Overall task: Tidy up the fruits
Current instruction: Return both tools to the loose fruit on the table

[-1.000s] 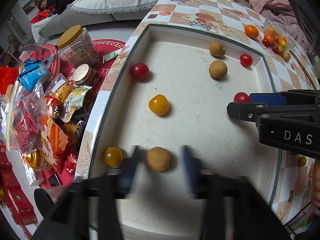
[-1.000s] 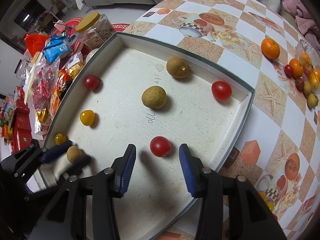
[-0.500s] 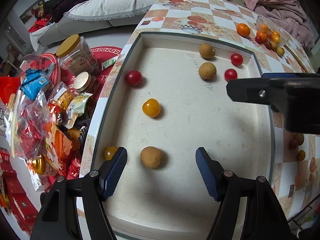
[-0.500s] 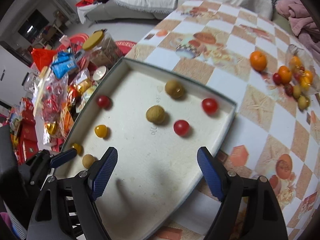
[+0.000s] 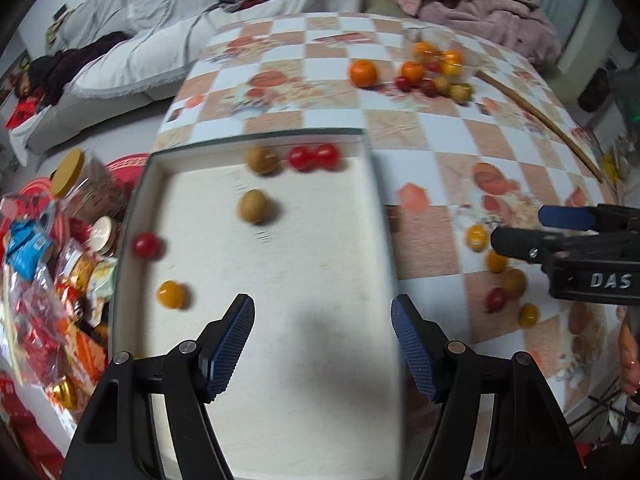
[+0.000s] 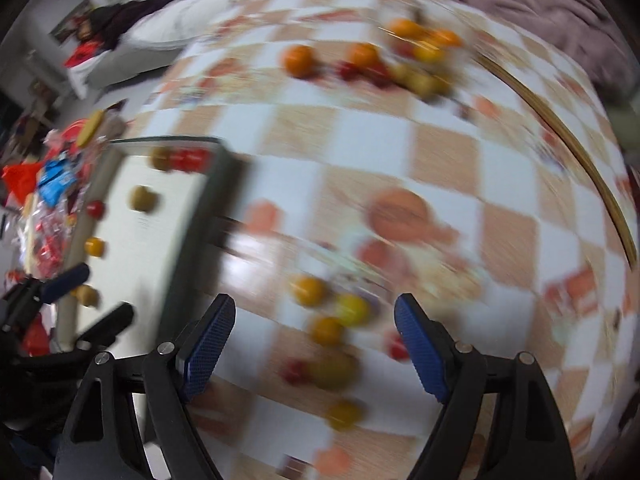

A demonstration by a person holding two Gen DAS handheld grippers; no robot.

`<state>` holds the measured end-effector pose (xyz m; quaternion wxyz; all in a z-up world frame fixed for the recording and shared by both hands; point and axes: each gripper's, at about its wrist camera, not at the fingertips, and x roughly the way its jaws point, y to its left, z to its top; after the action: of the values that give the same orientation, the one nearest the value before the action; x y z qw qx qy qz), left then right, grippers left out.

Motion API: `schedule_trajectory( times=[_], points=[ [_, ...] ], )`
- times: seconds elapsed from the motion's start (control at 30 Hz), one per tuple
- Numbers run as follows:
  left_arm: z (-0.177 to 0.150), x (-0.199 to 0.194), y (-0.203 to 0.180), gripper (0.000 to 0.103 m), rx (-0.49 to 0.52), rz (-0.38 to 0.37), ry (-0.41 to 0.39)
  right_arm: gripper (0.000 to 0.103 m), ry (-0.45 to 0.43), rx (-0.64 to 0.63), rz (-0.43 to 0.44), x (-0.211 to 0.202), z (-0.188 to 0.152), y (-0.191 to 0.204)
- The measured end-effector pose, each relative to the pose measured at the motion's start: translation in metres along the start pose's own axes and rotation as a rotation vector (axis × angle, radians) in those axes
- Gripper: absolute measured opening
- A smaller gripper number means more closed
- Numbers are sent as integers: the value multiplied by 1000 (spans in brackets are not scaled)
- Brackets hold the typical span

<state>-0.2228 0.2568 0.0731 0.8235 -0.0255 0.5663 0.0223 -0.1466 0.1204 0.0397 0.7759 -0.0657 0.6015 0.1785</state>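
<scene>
Now left tool (image 5: 322, 344) wide apart, empty, right tool (image 6: 315, 344) likewise

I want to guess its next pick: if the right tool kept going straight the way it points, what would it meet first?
Probably the loose cluster of small fruits on the tablecloth: the right tool stands open over it, with a yellow fruit nearest the line. Blur leaves depth uncertain.

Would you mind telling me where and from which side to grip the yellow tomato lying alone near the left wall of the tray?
Grip the yellow tomato across its widest middle, coming straight down from above. It is small, round and smooth, so pads lower or higher would likely squeeze it out. It sits apart from the red tomato, and the tray wall blocks a level approach. The left claw stands open and empty.
</scene>
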Motion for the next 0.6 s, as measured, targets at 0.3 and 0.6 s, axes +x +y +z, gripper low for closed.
schedule_trajectory(
  times=[0.3, 0.6],
  points=[
    [-1, 5, -72, 72, 165, -114, 22, 84, 44, 79, -51, 4, -27, -52],
    [-9, 31, -102, 72, 233, -137, 64, 79, 55, 90, -32, 14, -30, -57]
  ],
)
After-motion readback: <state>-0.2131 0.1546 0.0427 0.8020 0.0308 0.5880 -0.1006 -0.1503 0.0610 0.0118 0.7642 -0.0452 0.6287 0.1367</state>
